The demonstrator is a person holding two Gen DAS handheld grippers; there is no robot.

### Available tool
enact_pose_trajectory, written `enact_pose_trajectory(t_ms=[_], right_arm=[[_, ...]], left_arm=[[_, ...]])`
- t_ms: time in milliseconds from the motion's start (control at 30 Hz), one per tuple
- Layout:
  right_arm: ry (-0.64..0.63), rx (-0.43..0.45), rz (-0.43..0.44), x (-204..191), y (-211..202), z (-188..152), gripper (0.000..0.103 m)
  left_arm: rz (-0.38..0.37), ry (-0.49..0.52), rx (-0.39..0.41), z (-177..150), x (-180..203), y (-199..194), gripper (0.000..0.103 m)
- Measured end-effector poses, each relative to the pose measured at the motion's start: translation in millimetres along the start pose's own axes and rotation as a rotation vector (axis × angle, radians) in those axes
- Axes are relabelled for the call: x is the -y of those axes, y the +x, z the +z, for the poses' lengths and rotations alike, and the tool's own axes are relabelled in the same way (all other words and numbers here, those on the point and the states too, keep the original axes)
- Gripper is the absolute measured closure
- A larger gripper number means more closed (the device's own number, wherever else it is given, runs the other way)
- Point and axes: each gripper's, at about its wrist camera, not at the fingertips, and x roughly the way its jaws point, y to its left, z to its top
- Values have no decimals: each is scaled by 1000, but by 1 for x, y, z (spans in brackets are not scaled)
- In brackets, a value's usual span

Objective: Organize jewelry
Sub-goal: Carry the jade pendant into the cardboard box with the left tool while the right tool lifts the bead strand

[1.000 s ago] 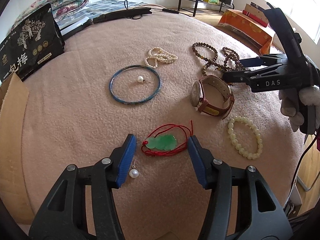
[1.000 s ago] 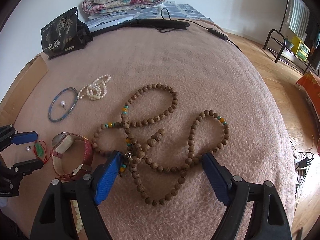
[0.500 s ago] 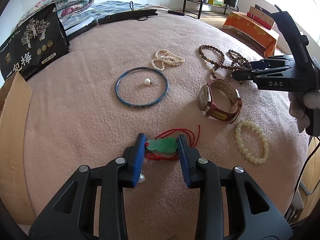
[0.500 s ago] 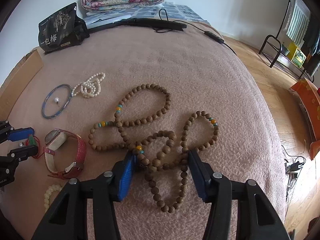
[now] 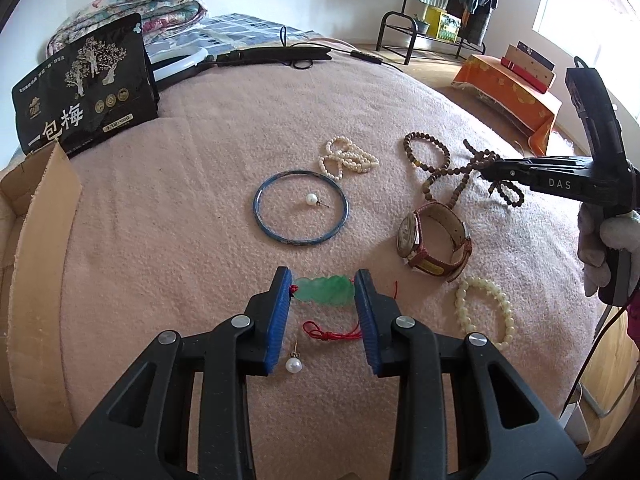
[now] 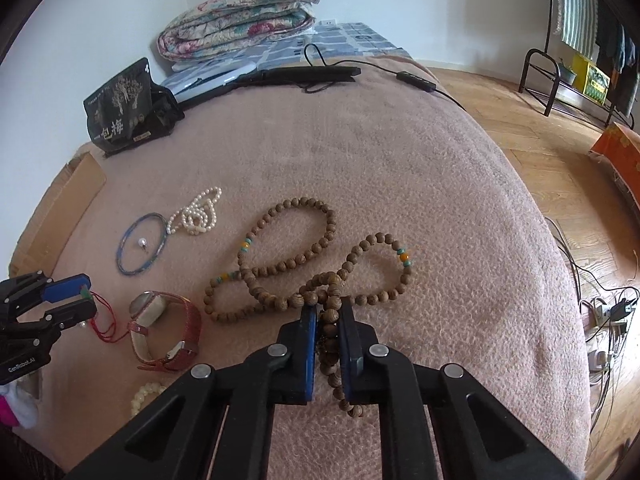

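Note:
On the pink blanket (image 5: 200, 168), my left gripper (image 5: 323, 280) is shut on a green jade pendant (image 5: 326, 290). The pendant's red cord (image 5: 332, 334) trails on the blanket below it. A loose pearl earring (image 5: 293, 365) lies by the left finger. My right gripper (image 6: 328, 312) is closing on bunched strands of the long wooden bead necklace (image 6: 330, 224), and its pads press on the beads. The other loops of the necklace still lie spread ahead. The right gripper (image 5: 486, 170) also shows at the right of the left wrist view, the left gripper (image 6: 82, 298) at the left of the right wrist view.
Between the grippers lie a blue bangle (image 5: 260, 216) with a pearl earring (image 5: 311, 199) inside it, a pearl bracelet (image 5: 348, 158), a red-strapped watch (image 5: 434, 240) and a pale bead bracelet (image 5: 506, 312). A black pouch (image 5: 80, 88) and a cardboard box (image 5: 36, 240) stand at the left.
Both grippers went from wide open to shut: the left onto the jade pendant, the right onto the necklace strands. The beads have drawn together at the right gripper's pads.

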Motion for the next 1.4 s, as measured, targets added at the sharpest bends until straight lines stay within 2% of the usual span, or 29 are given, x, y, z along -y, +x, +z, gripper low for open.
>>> enact_pose_trajectory(t_ms=[433,800,1167,1400], right_arm=[[-2,147,47,-19,-69,34,98],[-37,258,33,-38,-130,63,99],[-138,365,4,-78,-193,102,99],[-204,415,24,-119,-219,123,99]], left_arm=[[-12,-50,87,8,-6,-41,71],[9,-80,161,15,-18,-86,71],[49,-115,240,17,-43,-139,71],[84,-151,276,8,-69,-169,71]])
